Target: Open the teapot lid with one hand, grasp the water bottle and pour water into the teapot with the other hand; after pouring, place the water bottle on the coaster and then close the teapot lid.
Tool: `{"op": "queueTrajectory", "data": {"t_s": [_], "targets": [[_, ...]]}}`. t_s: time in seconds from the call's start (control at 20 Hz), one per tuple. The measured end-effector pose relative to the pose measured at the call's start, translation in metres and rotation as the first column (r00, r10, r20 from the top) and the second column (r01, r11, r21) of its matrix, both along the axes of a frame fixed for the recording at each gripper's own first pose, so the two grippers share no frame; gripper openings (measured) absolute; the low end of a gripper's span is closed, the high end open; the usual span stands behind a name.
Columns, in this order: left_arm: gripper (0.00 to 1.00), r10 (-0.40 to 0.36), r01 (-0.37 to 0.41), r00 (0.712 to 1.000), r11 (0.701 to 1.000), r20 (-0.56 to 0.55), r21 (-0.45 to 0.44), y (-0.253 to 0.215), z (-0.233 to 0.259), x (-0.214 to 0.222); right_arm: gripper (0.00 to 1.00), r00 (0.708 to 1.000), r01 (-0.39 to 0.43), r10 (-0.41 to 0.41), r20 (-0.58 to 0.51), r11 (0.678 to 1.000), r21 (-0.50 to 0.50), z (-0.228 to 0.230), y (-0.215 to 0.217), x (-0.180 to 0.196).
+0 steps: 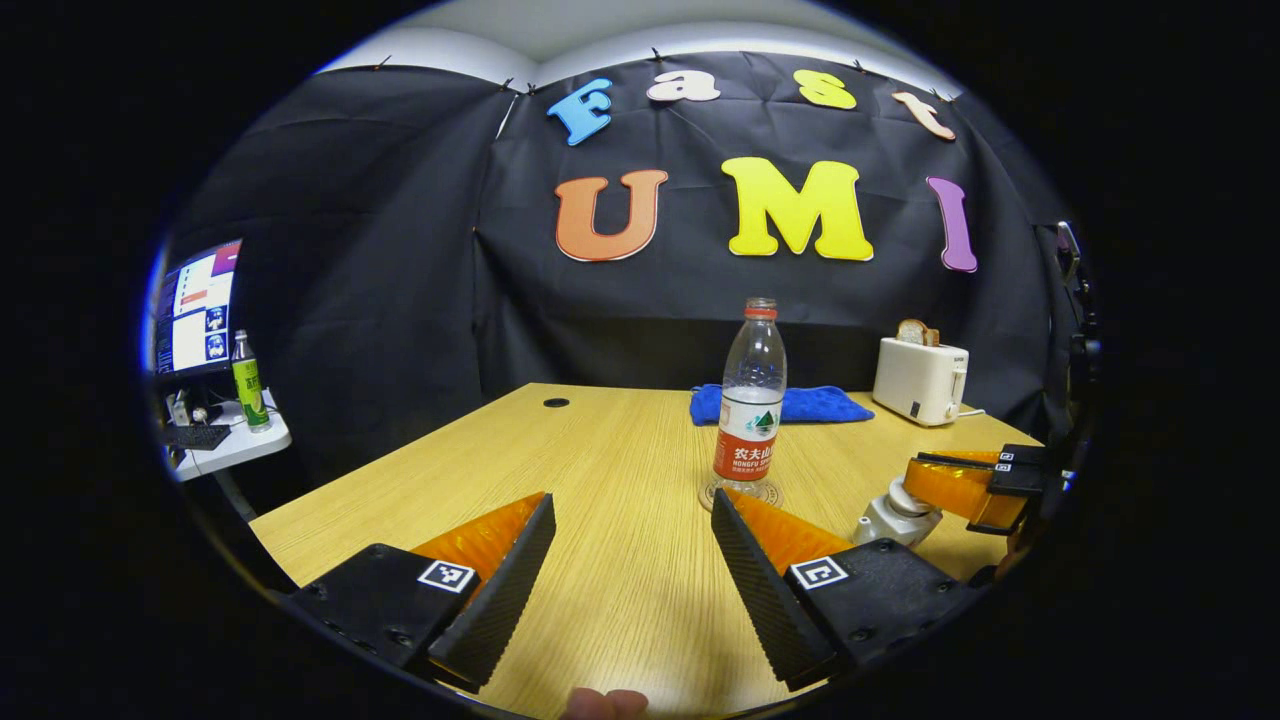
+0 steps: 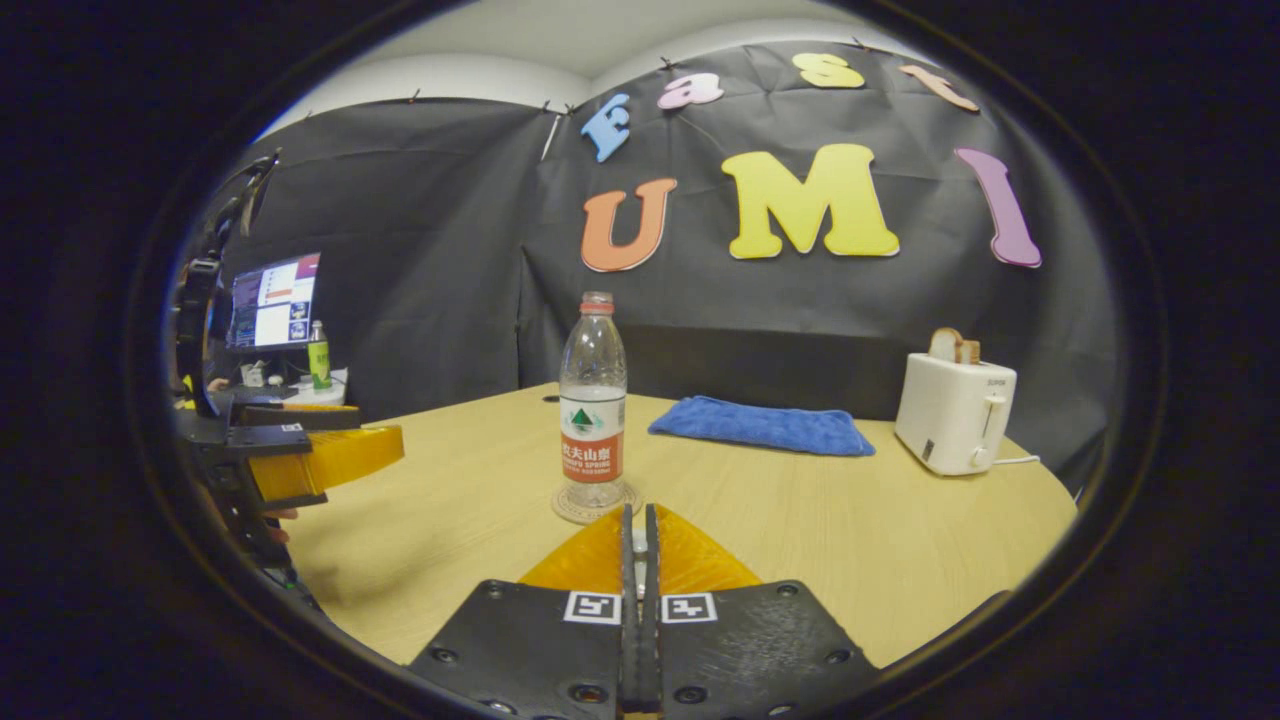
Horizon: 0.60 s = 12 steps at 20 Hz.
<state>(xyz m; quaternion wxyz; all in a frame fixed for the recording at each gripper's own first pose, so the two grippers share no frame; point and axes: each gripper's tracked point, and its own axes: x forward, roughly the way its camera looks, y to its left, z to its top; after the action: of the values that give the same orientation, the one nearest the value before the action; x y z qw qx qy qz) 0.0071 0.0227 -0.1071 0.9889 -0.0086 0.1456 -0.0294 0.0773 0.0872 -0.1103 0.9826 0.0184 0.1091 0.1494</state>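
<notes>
Left gripper view: water bottle (image 1: 750,405) stands on the coaster (image 1: 741,494) at 12 o'clock; left gripper (image 1: 632,545) released, right gripper (image 2: 638,545) clenched on what seems the lid knob. Next, seat the lid.

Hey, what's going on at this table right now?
A person holds a gripper in each hand over a wooden table. The water bottle stands upright on the coaster, untouched. The left gripper has its jaws wide open and holds nothing. The right gripper is over the white teapot, jaws closed; a little white shows between them, likely the lid's knob.
</notes>
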Motion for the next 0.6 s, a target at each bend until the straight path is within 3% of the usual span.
{"op": "queueTrajectory", "data": {"t_s": [0.4,0.6], "targets": [[0.98,-0.005,0.005,1.000,1.000,0.019,-0.004,-0.007,0.008,-0.002,0.00,1.000,0.006,-0.006,-0.012,1.000,0.004,-0.009,-0.001,0.000],[0.98,-0.020,0.020,0.999,1.000,0.030,-0.004,-0.019,0.016,-0.004,0.16,0.998,0.042,-0.043,0.036,0.999,0.026,0.010,-0.012,-0.003]]}}
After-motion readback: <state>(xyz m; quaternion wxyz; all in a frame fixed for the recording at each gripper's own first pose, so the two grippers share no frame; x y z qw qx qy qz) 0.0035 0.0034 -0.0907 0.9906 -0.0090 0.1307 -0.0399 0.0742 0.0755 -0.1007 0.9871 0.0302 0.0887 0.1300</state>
